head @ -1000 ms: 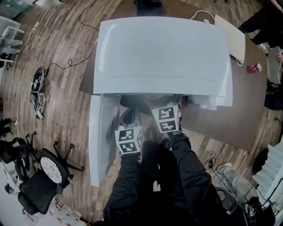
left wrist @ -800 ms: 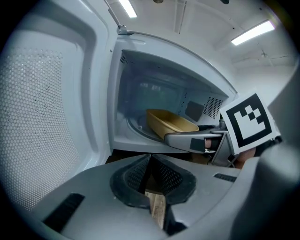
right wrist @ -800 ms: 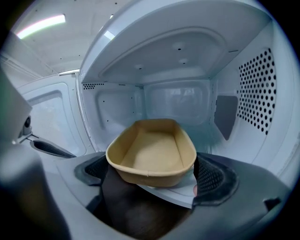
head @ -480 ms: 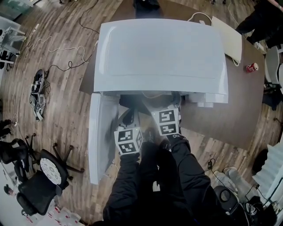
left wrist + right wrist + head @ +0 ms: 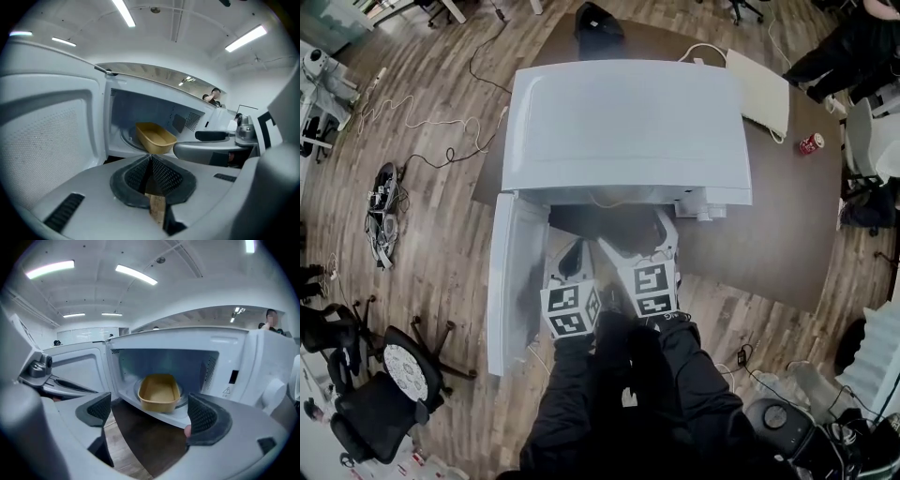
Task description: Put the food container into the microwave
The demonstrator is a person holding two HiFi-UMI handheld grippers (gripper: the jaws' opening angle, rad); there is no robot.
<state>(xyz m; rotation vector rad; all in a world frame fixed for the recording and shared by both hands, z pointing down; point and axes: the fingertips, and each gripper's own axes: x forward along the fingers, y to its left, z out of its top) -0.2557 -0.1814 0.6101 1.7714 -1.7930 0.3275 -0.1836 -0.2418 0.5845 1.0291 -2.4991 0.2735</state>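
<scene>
The tan food container [image 5: 159, 392] sits empty on the turntable inside the white microwave [image 5: 623, 127], also seen as the container [image 5: 154, 137] in the left gripper view. The microwave door [image 5: 514, 277] hangs swung out to the left. My right gripper [image 5: 152, 416] is open in front of the cavity, its pads wide apart and holding nothing. My left gripper [image 5: 150, 176] is shut, pads pressed together with nothing between them, beside the door [image 5: 47, 140]. Both grippers, left [image 5: 569, 309] and right [image 5: 649, 281], are just in front of the microwave opening.
The microwave stands on a dark brown table [image 5: 778, 225] with a red can [image 5: 811, 143] and a white flat device [image 5: 761, 89] at the back right. An office chair [image 5: 375, 394] and cables [image 5: 382, 202] lie on the wood floor at left.
Both grippers have drawn back slightly from the microwave opening; the head view has shifted, so the microwave now appears a little higher and further left.
</scene>
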